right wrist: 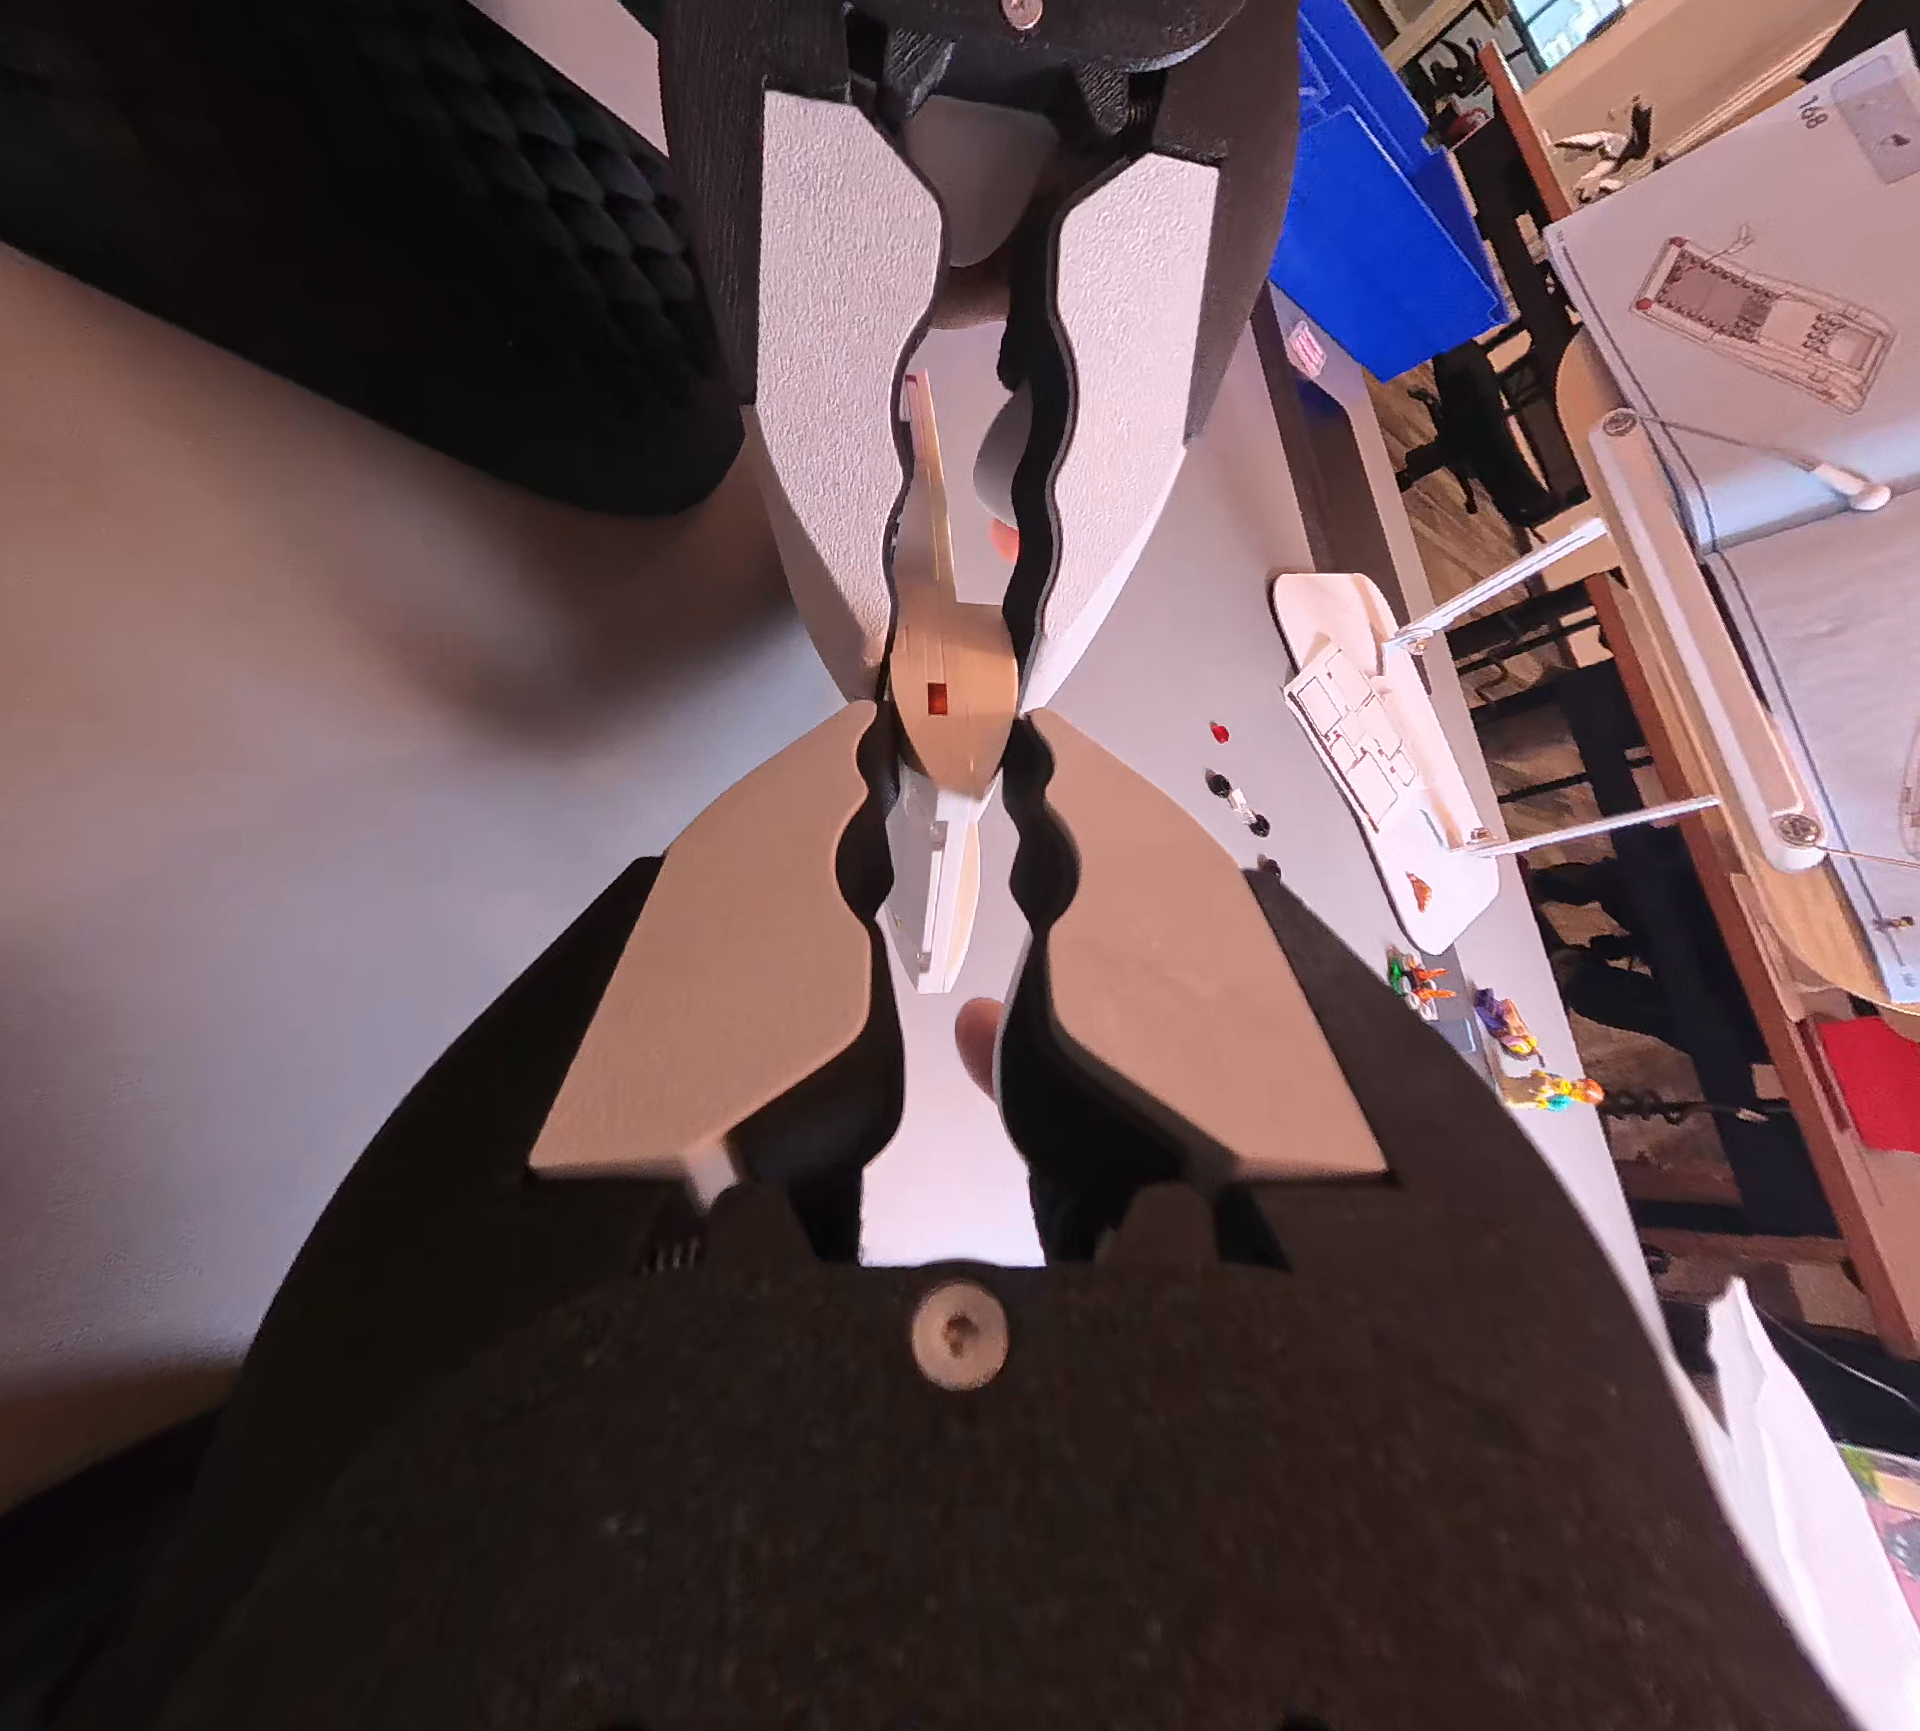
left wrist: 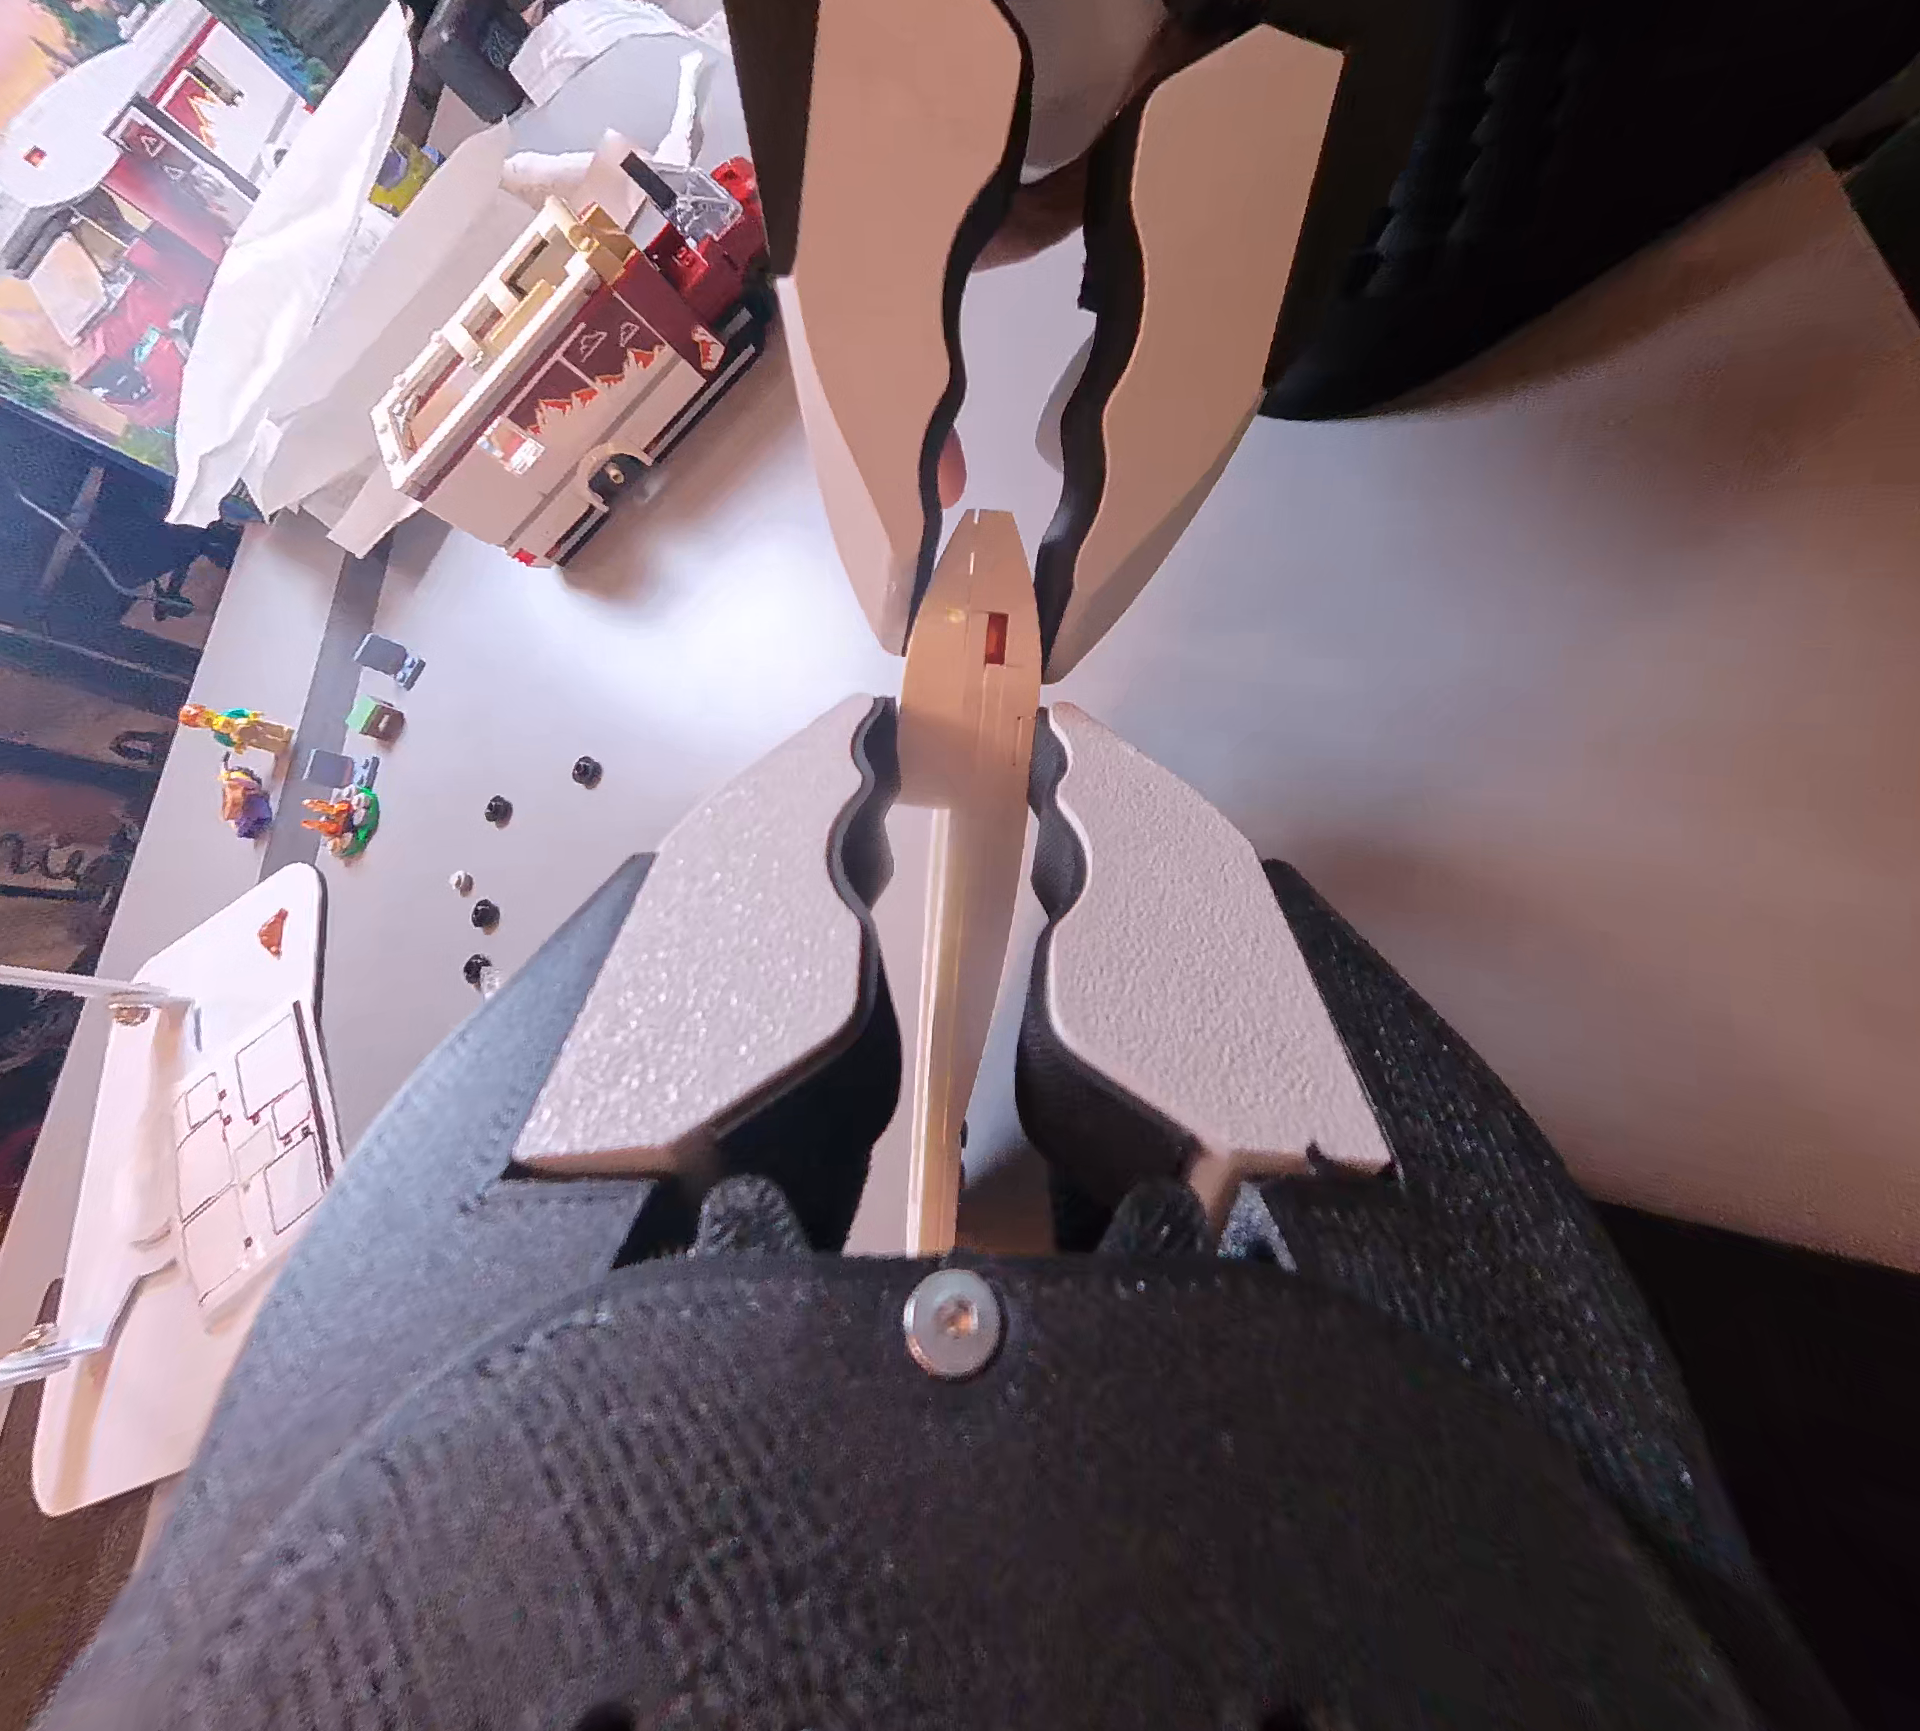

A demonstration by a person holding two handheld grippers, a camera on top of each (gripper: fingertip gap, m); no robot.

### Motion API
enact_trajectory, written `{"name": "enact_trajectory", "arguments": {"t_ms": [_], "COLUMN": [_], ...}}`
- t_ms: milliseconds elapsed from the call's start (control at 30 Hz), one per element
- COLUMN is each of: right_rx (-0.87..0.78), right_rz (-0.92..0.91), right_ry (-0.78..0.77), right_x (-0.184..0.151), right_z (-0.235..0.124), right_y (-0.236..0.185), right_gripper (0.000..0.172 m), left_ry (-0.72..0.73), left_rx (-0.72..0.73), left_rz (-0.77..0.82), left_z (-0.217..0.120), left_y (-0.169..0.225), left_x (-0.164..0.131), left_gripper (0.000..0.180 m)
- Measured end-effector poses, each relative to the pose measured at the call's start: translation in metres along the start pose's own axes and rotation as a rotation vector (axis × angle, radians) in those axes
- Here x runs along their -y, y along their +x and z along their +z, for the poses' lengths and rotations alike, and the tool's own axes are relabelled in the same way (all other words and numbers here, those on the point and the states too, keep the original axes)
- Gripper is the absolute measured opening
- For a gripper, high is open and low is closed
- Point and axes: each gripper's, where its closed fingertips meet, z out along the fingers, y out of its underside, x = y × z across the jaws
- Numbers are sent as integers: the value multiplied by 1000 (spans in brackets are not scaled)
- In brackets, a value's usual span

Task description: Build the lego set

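Bare grey table (left wrist: 1455, 642) lies beside both grippers; the brick camper (left wrist: 561, 393) and small black studs (left wrist: 499, 808) crowd the far side

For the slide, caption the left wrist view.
Both grippers clamp one white brick panel above a table.

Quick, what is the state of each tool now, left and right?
Left tool: closed on the tan brick assembly, pads pressing both sides.
Right tool: closed on the same tan brick assembly, from the opposite end.
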Motion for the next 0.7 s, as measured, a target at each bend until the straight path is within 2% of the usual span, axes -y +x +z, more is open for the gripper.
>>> {"name": "enact_trajectory", "arguments": {"t_ms": [300, 433, 467, 567, 700], "right_rx": [-84, -83, -85, -123, -77], "right_rz": [74, 18, 18, 60, 68], "right_ry": [135, 125, 119, 153, 130], "right_x": [10, 13, 12, 17, 14], "right_z": [-14, -14, -13, -20, -20], "right_y": [14, 10, 9, 19, 19], "right_gripper": [25, 2, 1, 20, 25], "left_ry": [48, 49, 53, 51, 74], "left_rx": [17, 20, 15, 34, 27], "left_rz": [-25, -27, -30, -8, -10], "left_z": [-6, -4, -5, -7, -9], "left_y": [-9, -10, -9, -10, -9], "left_x": [5, 5, 6, 7, 11], "left_gripper": [25, 25, 25, 25, 25]}}
